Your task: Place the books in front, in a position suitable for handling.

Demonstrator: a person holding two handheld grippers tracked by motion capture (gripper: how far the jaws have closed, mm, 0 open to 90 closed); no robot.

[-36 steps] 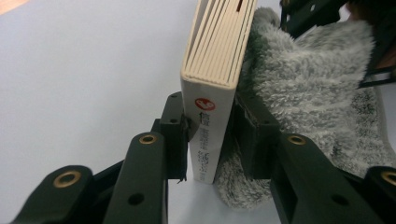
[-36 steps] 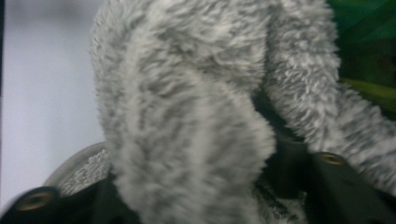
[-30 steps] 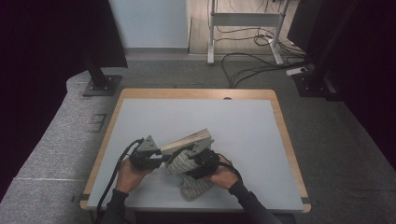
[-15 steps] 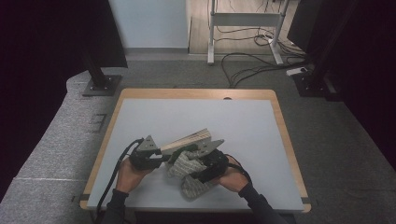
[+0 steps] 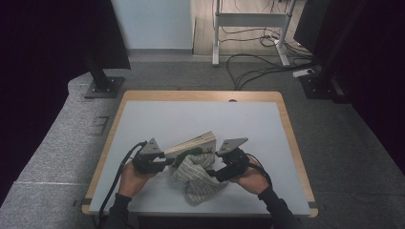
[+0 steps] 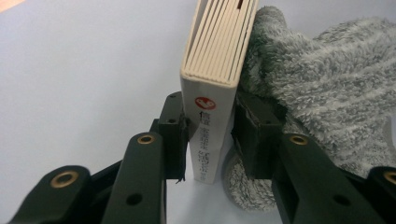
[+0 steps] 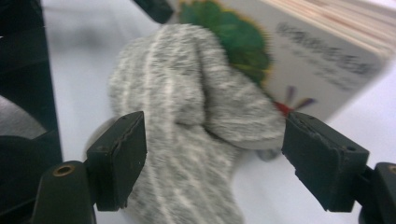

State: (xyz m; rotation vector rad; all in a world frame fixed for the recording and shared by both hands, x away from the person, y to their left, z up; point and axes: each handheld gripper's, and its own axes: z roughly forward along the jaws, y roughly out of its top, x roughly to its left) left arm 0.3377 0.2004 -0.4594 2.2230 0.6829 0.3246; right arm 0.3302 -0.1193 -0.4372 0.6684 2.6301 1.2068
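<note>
A thick board book [image 5: 192, 143] with cream page edges is lifted at a tilt above the white table [image 5: 157, 119]. My left gripper [image 5: 165, 161] is shut on its spine end; in the left gripper view the jaws press both sides of the white spine [image 6: 208, 140]. A grey striped fluffy sock [image 5: 197, 174] lies crumpled under and beside the book, touching its cover [image 7: 303, 51]. My right gripper [image 5: 216, 172] is open, and its jaws stand wide on either side of the sock [image 7: 196, 130] without closing on it.
The table has a wooden rim [image 5: 291, 138]. Both hands sit near the front edge [image 5: 200, 210]. Beyond the far edge, cables [image 5: 258, 71] and stand feet [image 5: 102, 88] rest on the grey floor.
My right gripper has shifted slightly to the right over the sock, and the sock's folds have changed shape. The left gripper keeps holding the book in the same place.
</note>
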